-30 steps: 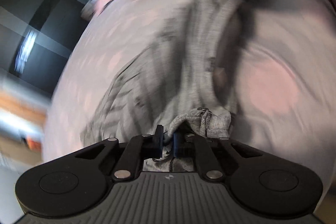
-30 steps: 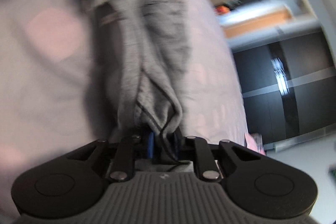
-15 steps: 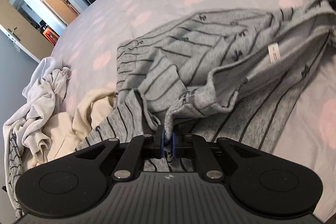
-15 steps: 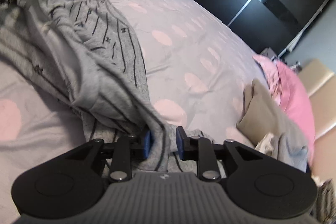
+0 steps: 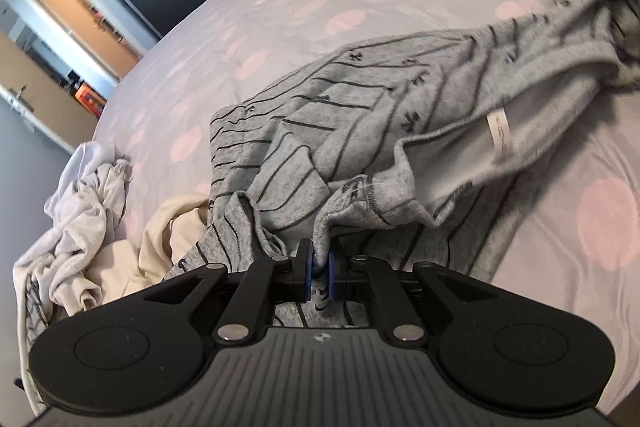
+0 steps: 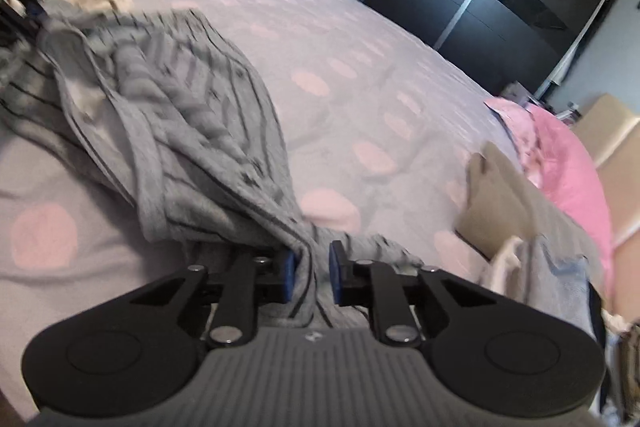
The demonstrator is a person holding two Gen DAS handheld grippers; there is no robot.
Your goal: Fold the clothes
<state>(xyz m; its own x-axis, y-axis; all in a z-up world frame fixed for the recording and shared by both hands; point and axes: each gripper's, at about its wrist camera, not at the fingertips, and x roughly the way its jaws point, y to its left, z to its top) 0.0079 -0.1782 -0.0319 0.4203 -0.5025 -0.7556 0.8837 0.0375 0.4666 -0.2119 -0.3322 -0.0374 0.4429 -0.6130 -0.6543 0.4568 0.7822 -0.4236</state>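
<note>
Soft grey knit garment [image 5: 360, 115]; smooth cotton bedsheet [image 5: 280, 7]; matt plastic tongs [image 5: 319, 263].

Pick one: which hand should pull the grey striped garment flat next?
Left, probably. The left tool is clamped on the grey striped garment at its hem, where the crumpled slack sits. The right tool has fabric between wider-set pads; its grip is unclear.

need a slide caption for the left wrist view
Left gripper shut on the hem of a grey striped garment spread across a pink-dotted bedsheet.
</note>
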